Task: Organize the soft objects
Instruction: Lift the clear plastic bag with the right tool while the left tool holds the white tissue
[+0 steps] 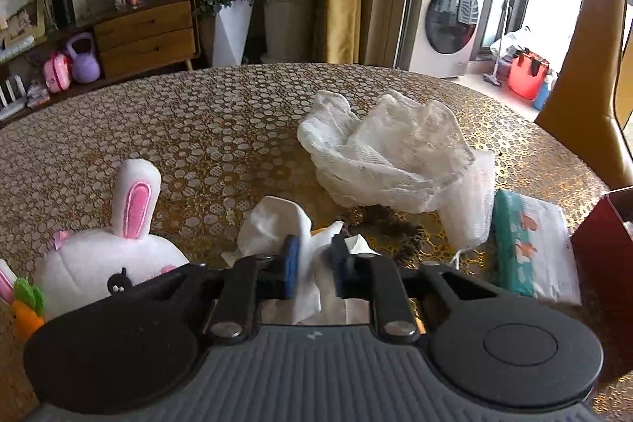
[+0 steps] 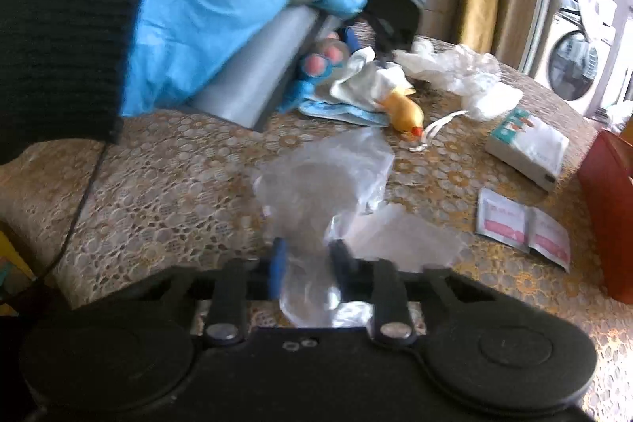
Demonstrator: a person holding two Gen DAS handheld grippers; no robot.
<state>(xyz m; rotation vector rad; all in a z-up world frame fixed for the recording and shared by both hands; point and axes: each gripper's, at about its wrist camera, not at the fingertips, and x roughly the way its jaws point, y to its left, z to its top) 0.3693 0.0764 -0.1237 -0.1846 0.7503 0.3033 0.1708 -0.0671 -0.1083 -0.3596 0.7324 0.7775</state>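
My left gripper (image 1: 314,265) is shut on a crumpled white tissue (image 1: 277,224) just above the patterned table (image 1: 198,129). In the right wrist view the same gripper, held by a blue-gloved hand (image 2: 205,26), pinches the tissue (image 2: 364,74) over a yellow duck toy (image 2: 403,109). My right gripper (image 2: 304,263) is shut on a clear plastic bag (image 2: 324,184). A white rabbit plush (image 1: 107,260) with pink ears lies at the left. A white mesh bag (image 1: 387,149) lies crumpled beyond the tissue.
A green-and-white tissue pack (image 1: 526,248) (image 2: 526,145) lies at the right, beside a red box (image 2: 609,208). Two wet-wipe sachets (image 2: 522,228) lie near the right gripper. A carrot plush (image 1: 25,307) sits by the rabbit. A brown chair (image 1: 585,74) stands beyond the table.
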